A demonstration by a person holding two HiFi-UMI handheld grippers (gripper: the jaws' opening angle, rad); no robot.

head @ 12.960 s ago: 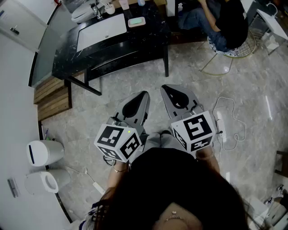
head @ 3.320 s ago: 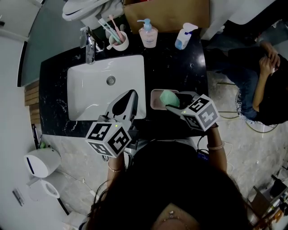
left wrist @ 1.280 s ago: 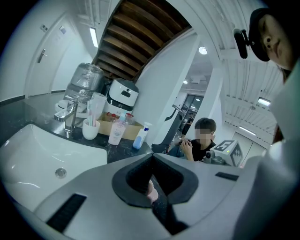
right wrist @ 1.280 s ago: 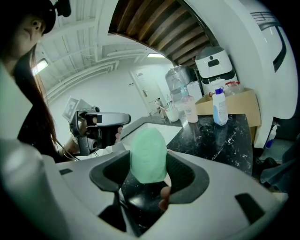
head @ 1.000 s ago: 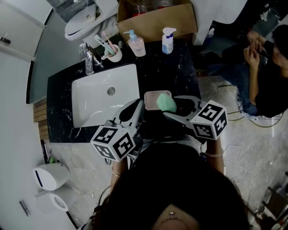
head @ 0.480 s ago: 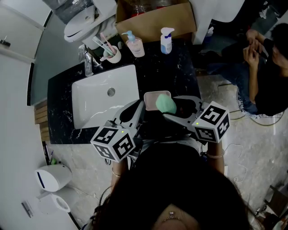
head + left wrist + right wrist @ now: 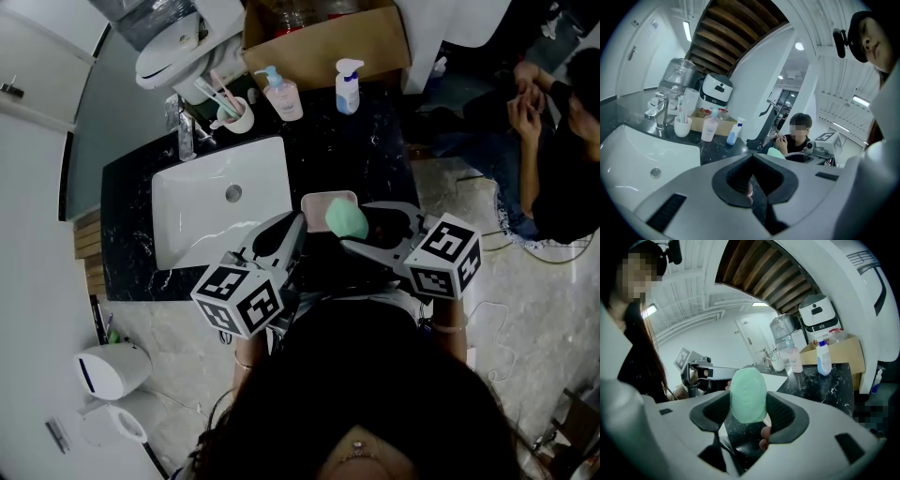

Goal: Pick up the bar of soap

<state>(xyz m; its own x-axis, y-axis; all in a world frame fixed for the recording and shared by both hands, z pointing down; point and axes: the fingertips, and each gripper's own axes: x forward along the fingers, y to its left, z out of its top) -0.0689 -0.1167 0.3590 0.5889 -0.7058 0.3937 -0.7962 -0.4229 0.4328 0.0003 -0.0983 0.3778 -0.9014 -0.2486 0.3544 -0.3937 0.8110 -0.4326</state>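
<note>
While I watch through the head view, the black marble counter [image 7: 380, 155] fills the middle of the frame, with the white sink [image 7: 202, 202] set into its left half and a tap [image 7: 184, 139] at the sink's far rim. A cardboard box [image 7: 323, 42] stands against the counter's back edge. My left gripper [image 7: 292, 223] hangs over the counter's near edge, just right of the sink; in its own view its jaws are drawn together at the tips with nothing between them. My right gripper [image 7: 358, 228] sits beside it, pointing leftward, and its jaws are clamped on the bar of soap [image 7: 748, 397]. A pink soap dish [image 7: 317, 201] rests on the counter between sink and right gripper. The green soap overlaps the dish's near right corner from above; in the right gripper view it stands upright between the pads with dark counter showing beneath it. Along the back stand a pink pump bottle [image 7: 285, 96], a blue spray bottle [image 7: 348, 87], and a cup [image 7: 235, 118] of toothbrushes.
</note>
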